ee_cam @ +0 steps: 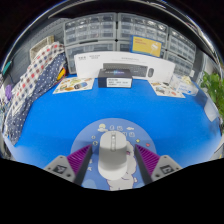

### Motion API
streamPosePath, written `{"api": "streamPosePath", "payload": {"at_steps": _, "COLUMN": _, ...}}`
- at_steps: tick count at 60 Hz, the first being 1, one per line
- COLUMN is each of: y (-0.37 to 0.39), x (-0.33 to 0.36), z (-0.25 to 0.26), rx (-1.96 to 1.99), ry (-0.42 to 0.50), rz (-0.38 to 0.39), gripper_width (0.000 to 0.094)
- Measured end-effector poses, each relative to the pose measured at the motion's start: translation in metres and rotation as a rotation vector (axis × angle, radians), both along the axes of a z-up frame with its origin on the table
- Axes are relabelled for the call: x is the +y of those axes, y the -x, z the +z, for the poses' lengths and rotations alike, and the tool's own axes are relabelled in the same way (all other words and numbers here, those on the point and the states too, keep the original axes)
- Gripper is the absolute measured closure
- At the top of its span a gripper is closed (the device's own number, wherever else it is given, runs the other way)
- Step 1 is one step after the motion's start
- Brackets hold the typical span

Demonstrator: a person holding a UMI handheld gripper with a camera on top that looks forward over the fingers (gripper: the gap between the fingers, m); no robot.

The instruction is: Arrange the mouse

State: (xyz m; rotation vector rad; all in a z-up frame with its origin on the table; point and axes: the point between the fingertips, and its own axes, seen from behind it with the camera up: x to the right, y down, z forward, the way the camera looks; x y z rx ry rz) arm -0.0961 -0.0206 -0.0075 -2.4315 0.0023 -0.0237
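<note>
While the white mouse (pixel 114 155) is seen lengthwise between the 2 purple pads (pixel 82 157), the hand-held gripper (pixel 114 166) appears to be clamped on its flanks, since each pad seems to lie against a side with no gap visible. Such a hold is judged to keep the mouse's long axis aligned with the fingers, so that it can be steered and set down squarely. Beneath it, a round pale mat (pixel 116 134) printed with small figures is laid on the blue bench (pixel 60 115); whether the mouse is resting on this mat or lifted just clear cannot be told. Beyond, a white box (pixel 112 70) and flat cards (pixel 74 85) are kept well apart, leaving room around the mat.
</note>
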Motion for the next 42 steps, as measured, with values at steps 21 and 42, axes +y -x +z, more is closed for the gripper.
{"api": "streamPosePath", "payload": {"at_steps": 21, "y": 0.003, "x": -0.028, "z": 0.124, "rx": 0.011, "ry": -0.160, "rz": -0.002, "gripper_width": 0.0065}}
{"api": "streamPosePath", "payload": {"at_steps": 42, "y": 0.009, "x": -0.085, "z": 0.203, "rx": -0.078, "ry": -0.244, "rz": -0.010, "gripper_width": 0.0055}}
